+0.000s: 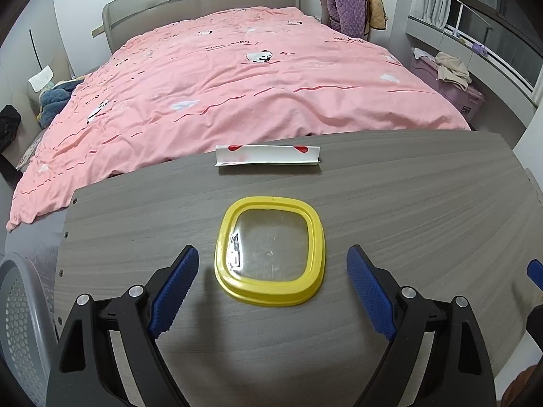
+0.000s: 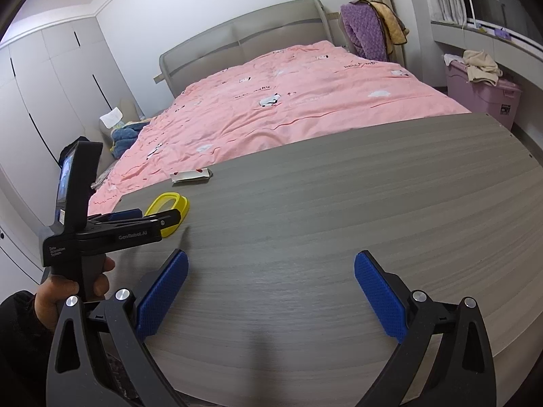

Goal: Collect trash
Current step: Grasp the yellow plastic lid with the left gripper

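Two spread-jawed grippers: left gripper (image 1: 271, 288) before yellow lid (image 1: 269, 251); right gripper (image 2: 269, 291) aside.

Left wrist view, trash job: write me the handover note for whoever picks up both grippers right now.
Left gripper: open, empty, fingers either side of the yellow-rimmed clear plastic lid, not closed on it.
Right gripper: open, empty, over bare grey wood-grain table.
White folded paper wrapper with red marks: at the table's far edge, by the pink-covered bed.
Grey perforated basket: left of the table, contents not visible.
Done: nothing evident. Left: lid, then wrapper.
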The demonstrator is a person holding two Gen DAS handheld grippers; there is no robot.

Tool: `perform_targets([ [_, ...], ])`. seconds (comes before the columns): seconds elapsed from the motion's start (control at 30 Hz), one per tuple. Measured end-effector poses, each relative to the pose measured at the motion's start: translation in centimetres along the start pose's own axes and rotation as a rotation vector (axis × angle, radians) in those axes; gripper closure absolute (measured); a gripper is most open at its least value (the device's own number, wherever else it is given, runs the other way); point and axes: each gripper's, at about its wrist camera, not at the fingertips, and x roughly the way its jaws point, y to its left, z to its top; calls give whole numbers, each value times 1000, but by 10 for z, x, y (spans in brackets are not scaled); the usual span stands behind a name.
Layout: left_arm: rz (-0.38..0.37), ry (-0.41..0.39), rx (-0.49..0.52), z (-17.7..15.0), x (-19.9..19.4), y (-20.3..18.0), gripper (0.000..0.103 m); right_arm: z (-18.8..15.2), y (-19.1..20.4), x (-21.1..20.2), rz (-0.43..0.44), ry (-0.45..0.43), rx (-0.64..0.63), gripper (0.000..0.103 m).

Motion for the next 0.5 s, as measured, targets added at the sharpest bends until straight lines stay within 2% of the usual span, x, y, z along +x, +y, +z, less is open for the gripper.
perform_targets([
  [0.23, 3, 1, 8, 2, 8, -2, 19, 1, 1, 0, -2, 2, -4, 6],
  [0.3, -3, 3, 1, 2, 10, -1, 23, 2, 2, 0, -3, 3, -7, 6],
  [0.37, -13, 5, -5, 0, 10, 1, 34, 3, 3, 1, -5, 6, -10, 6],
  [0.5, -15, -2, -10, -4, 7, 4, 36, 4, 8, 6, -8, 17, -17, 6],
])
